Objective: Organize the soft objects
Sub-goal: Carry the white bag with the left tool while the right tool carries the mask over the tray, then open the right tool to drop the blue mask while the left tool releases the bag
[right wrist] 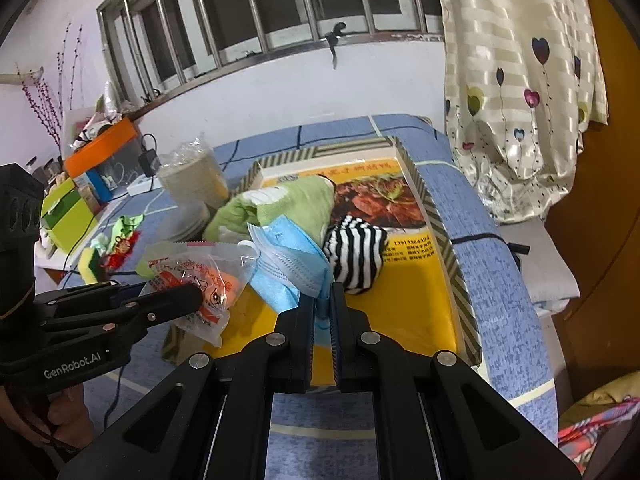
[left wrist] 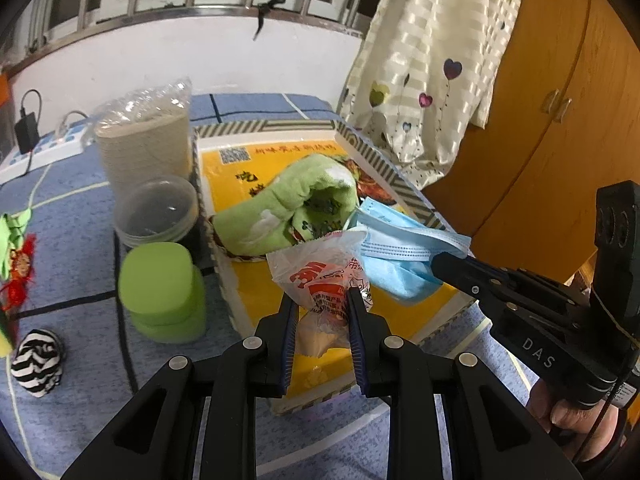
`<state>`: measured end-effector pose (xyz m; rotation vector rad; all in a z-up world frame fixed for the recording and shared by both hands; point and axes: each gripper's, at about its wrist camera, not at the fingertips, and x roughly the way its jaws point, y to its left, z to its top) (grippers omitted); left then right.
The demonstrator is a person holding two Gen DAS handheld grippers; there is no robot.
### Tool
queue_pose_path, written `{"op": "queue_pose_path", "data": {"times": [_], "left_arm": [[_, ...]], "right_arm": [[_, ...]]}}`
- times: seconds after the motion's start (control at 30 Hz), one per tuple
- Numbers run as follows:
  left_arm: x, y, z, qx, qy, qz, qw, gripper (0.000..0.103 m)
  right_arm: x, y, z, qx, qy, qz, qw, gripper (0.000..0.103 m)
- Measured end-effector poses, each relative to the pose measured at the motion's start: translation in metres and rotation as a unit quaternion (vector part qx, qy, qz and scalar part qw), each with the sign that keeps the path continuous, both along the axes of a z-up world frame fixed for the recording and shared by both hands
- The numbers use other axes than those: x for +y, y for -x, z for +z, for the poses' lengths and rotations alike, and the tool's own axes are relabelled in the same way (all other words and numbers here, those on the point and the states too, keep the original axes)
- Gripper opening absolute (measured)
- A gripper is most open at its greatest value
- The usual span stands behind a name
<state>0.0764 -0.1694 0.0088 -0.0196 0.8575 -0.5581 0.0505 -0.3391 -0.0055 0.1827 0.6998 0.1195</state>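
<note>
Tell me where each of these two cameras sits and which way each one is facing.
Left wrist: on the left gripper, looking forward and down at its crinkly plastic snack packet over the shallow yellow-bottomed cardboard tray; a hand holds the right gripper.
Right wrist: on the right gripper, clamping the pale blue face mask; left gripper alongside.
Shared: tray, packet, mask, rolled green towel.

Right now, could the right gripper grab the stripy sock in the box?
Probably not yet. The right gripper has its jaws shut on the blue face mask, so it is busy. The striped sock lies just past its tips in the yellow box, nothing covering it, so dropping the mask would likely free the way.
</note>
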Motion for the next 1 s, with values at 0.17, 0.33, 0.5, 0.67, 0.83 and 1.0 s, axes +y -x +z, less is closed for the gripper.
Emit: {"op": "queue_pose_path", "data": {"times": [0.17,0.33,0.5,0.67,0.83,1.0], "left_arm": [[-0.008,-0.008,-0.009,0.009,-0.004,-0.008,0.9999,0.023],[-0.017,-0.018,-0.017,0.017,-0.005,-0.014,0.9998,0.023],[-0.026,-0.026,-0.023,0.02,-0.007,-0.02,0.9996,0.023],[-0.034,-0.037,-0.026,0.022,-0.008,-0.019,0.9996,0.023],[-0.038,-0.042,-0.027,0.019,-0.012,-0.013,0.9997,0.024],[-0.038,-0.036,-0.026,0.008,-0.033,-0.009,0.9994,0.028]], "right_arm": [[-0.006,-0.008,-0.008,0.011,0.002,-0.008,1.0,0.007],[-0.013,-0.015,-0.013,0.017,0.002,-0.019,1.0,0.007],[-0.021,-0.021,-0.015,0.019,0.003,-0.03,0.999,0.007],[-0.026,-0.028,-0.017,0.02,0.004,-0.038,0.999,0.007],[-0.026,-0.031,-0.016,0.02,0.006,-0.037,0.999,0.012],[-0.023,-0.025,-0.014,0.016,0.017,-0.036,0.999,0.047]]}}
